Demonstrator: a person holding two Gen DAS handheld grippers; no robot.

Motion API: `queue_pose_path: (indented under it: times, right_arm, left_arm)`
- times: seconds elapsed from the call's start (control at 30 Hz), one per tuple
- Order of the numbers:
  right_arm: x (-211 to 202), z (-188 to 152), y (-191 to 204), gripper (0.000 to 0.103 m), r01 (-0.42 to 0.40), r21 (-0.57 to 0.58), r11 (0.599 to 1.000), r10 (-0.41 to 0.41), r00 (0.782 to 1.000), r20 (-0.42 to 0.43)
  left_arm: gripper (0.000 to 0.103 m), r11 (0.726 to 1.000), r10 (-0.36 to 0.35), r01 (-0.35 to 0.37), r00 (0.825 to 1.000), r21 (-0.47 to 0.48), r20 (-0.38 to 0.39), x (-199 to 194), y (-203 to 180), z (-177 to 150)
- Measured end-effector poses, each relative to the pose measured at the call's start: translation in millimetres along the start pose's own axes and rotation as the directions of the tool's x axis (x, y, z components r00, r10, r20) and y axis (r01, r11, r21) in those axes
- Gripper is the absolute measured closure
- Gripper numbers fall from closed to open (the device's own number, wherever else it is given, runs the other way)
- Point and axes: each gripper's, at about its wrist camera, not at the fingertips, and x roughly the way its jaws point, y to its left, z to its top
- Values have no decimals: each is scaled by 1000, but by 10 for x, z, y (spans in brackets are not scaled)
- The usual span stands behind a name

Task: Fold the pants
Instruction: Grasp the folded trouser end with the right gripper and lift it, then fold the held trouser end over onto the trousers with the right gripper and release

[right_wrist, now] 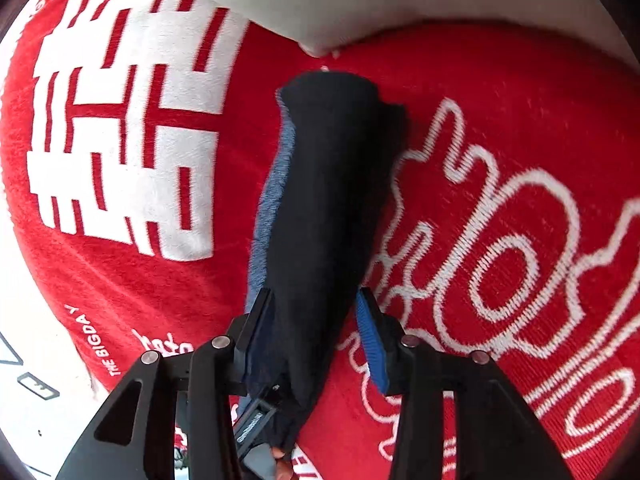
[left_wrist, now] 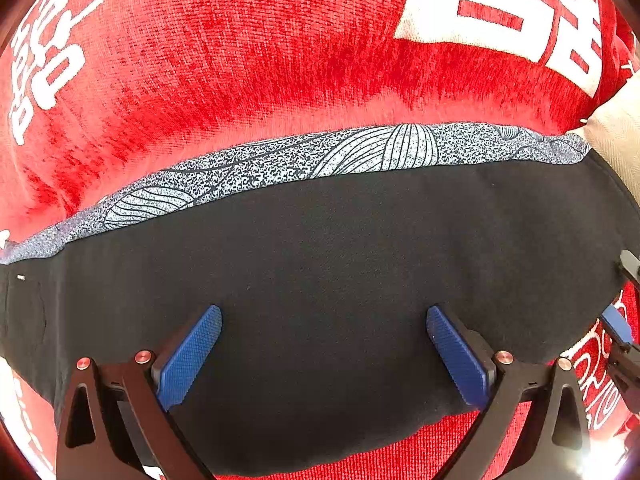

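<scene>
Pants (left_wrist: 340,264) lie folded on the red blanket (left_wrist: 248,52), a long black band across my left view. A grey-white patterned layer (left_wrist: 280,164) with leaf line drawings peeks out along the far edge of the black cloth.

Left gripper (left_wrist: 324,356): jaws wide, pointing steeply down over the black fabric. Blue pads (left_wrist: 188,360) stand well apart, nothing between them but the cloth surface below. No pinch. Can't tell if the tips touch the fabric.

Right gripper (right_wrist: 316,340): jaws partly apart, astride the near end of the folded pants (right_wrist: 328,208). From this view the pants run away from me as a narrow black strip, grey-blue layer (right_wrist: 272,200) showing along its left edge. Cloth lies against my left finger (right_wrist: 256,328); right blue pad (right_wrist: 372,344) stands clear of it with red blanket visible in the gap. So not clamped.

Blanket carries big white block print (right_wrist: 124,140) left of the pants and white outline lettering (right_wrist: 500,240) to the right. A pale cushion or fabric edge (right_wrist: 360,0) sits beyond the far end of the pants, just past it. Right gripper's tip shows at the right border of my left view (left_wrist: 624,332), beside the pants' end.
</scene>
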Motion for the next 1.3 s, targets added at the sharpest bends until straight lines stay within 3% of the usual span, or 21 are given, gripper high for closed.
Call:
queue_pose_path:
  times: [0.17, 0.43, 0.47, 0.5, 0.8, 0.93, 1.03, 1.13, 1.23, 1.3]
  right_arm:
    - [-22, 89, -83, 57, -6, 40, 999, 2, 995, 104]
    - [243, 326, 96, 56, -49, 6, 999, 47, 991, 126]
    - [286, 360, 118, 63, -51, 7, 999, 50, 994, 97]
    - [304, 380, 125, 91, -23, 5, 1000, 22, 998, 63]
    - [107, 159, 832, 91, -34, -244, 969, 34, 999, -4]
    - [85, -116, 1240, 91, -35, -378, 925, 21, 999, -39]
    - [181, -403, 1582, 91, -12, -490, 872, -17, 998, -55]
    - [320, -727, 1878, 91, 24, -584, 811, -67, 996, -52]
    - [609, -1137, 2188, 91, 75, -672, 737, -130, 991, -33]
    - [815, -1440, 2312, 91, 123, -727, 676, -183, 983, -4]
  left_arm:
    - [0, 1000, 12, -12, 1000, -3, -13, -29, -71, 61]
    - [0, 1000, 29, -28, 999, 7, -28, -27, -111, 131]
    - [0, 999, 31, -31, 999, 11, -27, -26, -124, 137]
    - [0, 999, 35, -35, 999, 14, -24, -27, -136, 141]
    - [0, 985, 134, -141, 988, 97, 77, -179, -417, 19]
    - [0, 995, 69, -74, 995, 66, 68, -170, -348, 11]
    - [0, 1000, -28, 28, 999, 13, 25, -163, -166, 24]
    - [0, 995, -67, 67, 998, -73, 1, -345, 166, -34]
    - [0, 987, -60, 63, 998, -145, 28, -611, 653, -178]
    - [0, 985, -6, 12, 999, -170, 35, -764, 1065, -314]
